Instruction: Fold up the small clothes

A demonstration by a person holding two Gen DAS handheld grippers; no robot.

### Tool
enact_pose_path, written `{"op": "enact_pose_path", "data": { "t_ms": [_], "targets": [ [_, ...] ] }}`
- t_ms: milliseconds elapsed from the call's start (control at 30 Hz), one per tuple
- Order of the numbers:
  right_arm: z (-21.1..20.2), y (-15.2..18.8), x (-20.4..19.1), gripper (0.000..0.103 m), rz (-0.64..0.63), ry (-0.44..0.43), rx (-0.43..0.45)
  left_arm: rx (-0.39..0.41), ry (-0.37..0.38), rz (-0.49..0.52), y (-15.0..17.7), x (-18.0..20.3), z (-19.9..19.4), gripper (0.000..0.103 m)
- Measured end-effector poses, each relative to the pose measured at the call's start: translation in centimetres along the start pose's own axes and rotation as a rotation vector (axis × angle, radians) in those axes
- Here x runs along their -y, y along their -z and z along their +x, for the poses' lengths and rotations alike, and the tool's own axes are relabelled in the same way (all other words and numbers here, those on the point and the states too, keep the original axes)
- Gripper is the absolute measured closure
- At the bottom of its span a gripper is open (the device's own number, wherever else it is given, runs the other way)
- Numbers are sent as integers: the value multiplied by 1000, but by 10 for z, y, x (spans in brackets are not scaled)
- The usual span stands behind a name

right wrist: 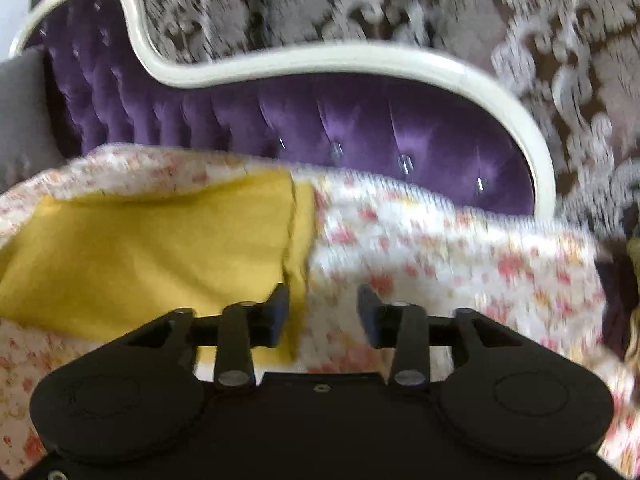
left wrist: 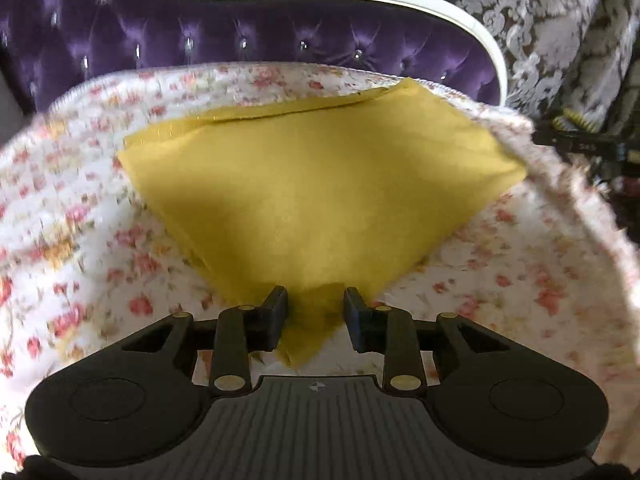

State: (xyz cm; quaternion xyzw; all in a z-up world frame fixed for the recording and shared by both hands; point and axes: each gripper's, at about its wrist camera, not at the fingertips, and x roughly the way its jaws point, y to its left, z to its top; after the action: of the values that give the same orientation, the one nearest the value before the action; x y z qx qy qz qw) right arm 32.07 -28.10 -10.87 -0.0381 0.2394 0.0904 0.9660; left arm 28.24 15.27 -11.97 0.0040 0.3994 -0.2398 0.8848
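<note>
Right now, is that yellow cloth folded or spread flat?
Folded: the yellow cloth lies doubled on the floral cover, a second layer's edge showing along its far side.

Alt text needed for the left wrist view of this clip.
A mustard-yellow folded cloth lies on a white floral-print bedspread, its near corner between the open black fingers of the left gripper. Behind stands a purple tufted velvet headboard with a white frame.

Motion blur smears the right wrist view, so the floral bedspread shows only vague pink blotches. The yellow cloth runs off that picture's left edge. In the left wrist view, a dark object at the right edge is unidentifiable, and the cloth's near corner is shadowed between the fingers.
</note>
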Motion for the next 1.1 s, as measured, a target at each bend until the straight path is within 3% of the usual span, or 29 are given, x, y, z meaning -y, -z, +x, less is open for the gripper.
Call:
{"op": "enact_pose_path", "data": {
  "t_ms": [67,133,167,233,267,533,700,933,1033,1100],
  "targets": [
    [2,-11,-7,25,-10,-54,39,45,5,-41,-13,-10,-12,73],
    [11,-22,-18,25,-14,-114,56,141,-33,-84,-31,-17,-21,72],
    [18,-27,-25,22,-14,-140,55,182,-62,-104,-40,-21,-22,66],
    [36,-36,-39,2,-20,-194,45,224,-122,-113,-58,-25,-15,53],
    [46,-40,-47,1,-30,-223,37,223,-134,-105,-65,-26,-9,50],
    [123,-55,-108,1,-126,-330,-66,97,-192,50,-101,-11,69,36],
    [162,-70,-124,1,-174,-266,-136,58,-257,26,-117,-30,101,35],
    [207,-92,-109,1,-144,-155,-174,52,-356,-58,-150,-73,124,31],
    [208,-97,-90,1,-63,-139,-153,68,-395,-103,-156,-85,119,31],
    [193,-97,-71,1,24,-168,-115,99,-375,-117,-155,-84,103,31]
  ]
}}
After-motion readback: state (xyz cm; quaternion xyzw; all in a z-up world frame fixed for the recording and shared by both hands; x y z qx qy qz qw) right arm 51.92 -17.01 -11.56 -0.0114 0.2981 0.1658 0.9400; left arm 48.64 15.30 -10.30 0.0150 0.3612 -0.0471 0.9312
